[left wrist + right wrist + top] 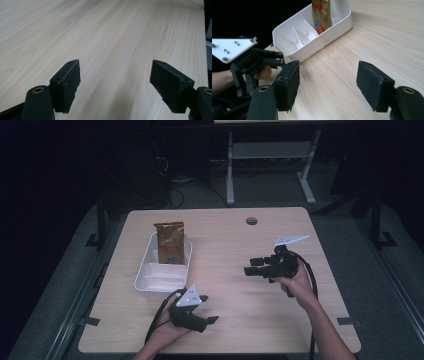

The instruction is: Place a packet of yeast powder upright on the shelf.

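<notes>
Holding both tools low over the desk point(235, 240), the person keeps them apart. The left gripper point(206, 320) near the front edge and the right gripper point(248, 269) gape, empty. The gold bag point(170, 242) stands in the white tray point(145, 282) toward the left edge.

high: overhead, forward-down | gripper views: low, close | shared: table point(235, 240)

Gold snack bag point(170, 243) standing upright in far compartment of white divided tray point(145, 281), on bench's left half.
</notes>
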